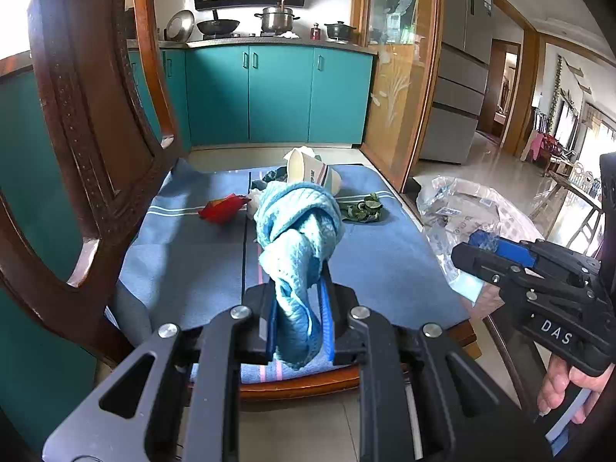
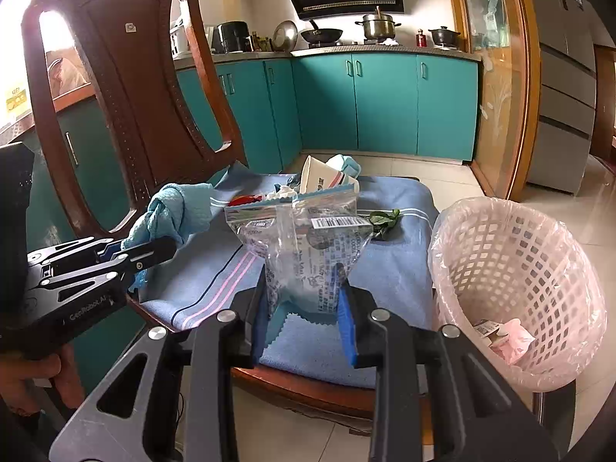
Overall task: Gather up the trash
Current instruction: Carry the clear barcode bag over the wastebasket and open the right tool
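Right gripper [image 2: 304, 308] clamps a clear printed bag [image 2: 300, 242] beside the lined basket [image 2: 516, 269].

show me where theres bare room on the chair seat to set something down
Free: the near half of the seat's blue towel, between the wooden front edge and the red wrapper. Crowded: the far end, with paper cup, leaves and scraps. The basket flanks the seat.

Blk grippers [image 1: 300, 308], blue pads [image 2: 348, 331]

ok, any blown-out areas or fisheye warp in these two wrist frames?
Left wrist: window at top left blown out white, chair back bowed by the fisheye, corners vignetted black. Right wrist: backlight through the chair's left slot clips to white, clear plastic bag stays sharp, door frame at right curves.
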The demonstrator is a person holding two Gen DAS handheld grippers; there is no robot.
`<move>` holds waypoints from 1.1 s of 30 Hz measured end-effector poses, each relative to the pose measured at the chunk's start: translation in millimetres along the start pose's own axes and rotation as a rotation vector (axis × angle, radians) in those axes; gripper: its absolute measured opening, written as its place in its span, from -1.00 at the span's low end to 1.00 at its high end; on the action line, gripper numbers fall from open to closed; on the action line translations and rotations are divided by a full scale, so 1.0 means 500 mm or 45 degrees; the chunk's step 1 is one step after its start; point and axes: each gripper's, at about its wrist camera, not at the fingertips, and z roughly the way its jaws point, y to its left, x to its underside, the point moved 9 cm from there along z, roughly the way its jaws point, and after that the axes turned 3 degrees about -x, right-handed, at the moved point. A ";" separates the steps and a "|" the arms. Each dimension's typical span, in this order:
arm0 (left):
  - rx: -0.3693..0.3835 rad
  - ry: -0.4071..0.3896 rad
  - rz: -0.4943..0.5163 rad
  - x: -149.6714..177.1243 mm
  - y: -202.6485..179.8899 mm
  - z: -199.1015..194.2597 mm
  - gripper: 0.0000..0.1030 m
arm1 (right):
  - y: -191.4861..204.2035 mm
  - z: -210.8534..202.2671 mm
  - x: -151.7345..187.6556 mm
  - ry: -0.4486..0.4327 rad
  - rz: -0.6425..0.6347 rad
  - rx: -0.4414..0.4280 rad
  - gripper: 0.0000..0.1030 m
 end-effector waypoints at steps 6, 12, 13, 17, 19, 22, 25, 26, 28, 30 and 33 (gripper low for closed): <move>-0.011 0.005 -0.012 0.003 0.009 -0.003 -0.63 | 0.010 0.009 -0.001 0.006 -0.010 -0.008 -0.39; -0.013 0.004 -0.020 0.002 0.014 -0.007 -0.63 | 0.012 0.013 0.000 0.014 -0.020 -0.011 -0.39; -0.012 0.003 -0.021 0.002 0.014 -0.008 -0.63 | 0.012 0.013 0.000 0.013 -0.019 -0.012 -0.39; -0.009 0.006 -0.018 0.002 0.014 -0.007 -0.62 | 0.013 0.015 0.001 0.014 -0.024 -0.012 -0.39; -0.010 0.008 -0.020 0.003 0.015 -0.007 -0.62 | 0.013 0.015 0.001 0.016 -0.023 -0.012 -0.39; -0.011 0.013 -0.019 0.003 0.017 -0.006 -0.62 | 0.013 0.016 0.002 0.020 -0.027 -0.012 -0.39; -0.011 0.014 -0.019 0.003 0.016 -0.005 -0.62 | 0.014 0.016 0.003 0.023 -0.028 -0.014 -0.39; -0.011 0.015 -0.020 0.002 0.016 -0.005 -0.62 | 0.014 0.016 0.003 0.023 -0.029 -0.014 -0.39; -0.011 0.014 -0.022 0.001 0.016 -0.005 -0.62 | 0.015 0.016 0.003 0.022 -0.029 -0.014 -0.39; -0.010 0.016 -0.020 0.001 0.016 -0.004 -0.62 | 0.015 0.017 0.004 0.023 -0.029 -0.014 -0.39; -0.011 0.016 -0.019 0.001 0.017 -0.004 -0.62 | 0.016 0.017 0.003 0.024 -0.031 -0.014 -0.39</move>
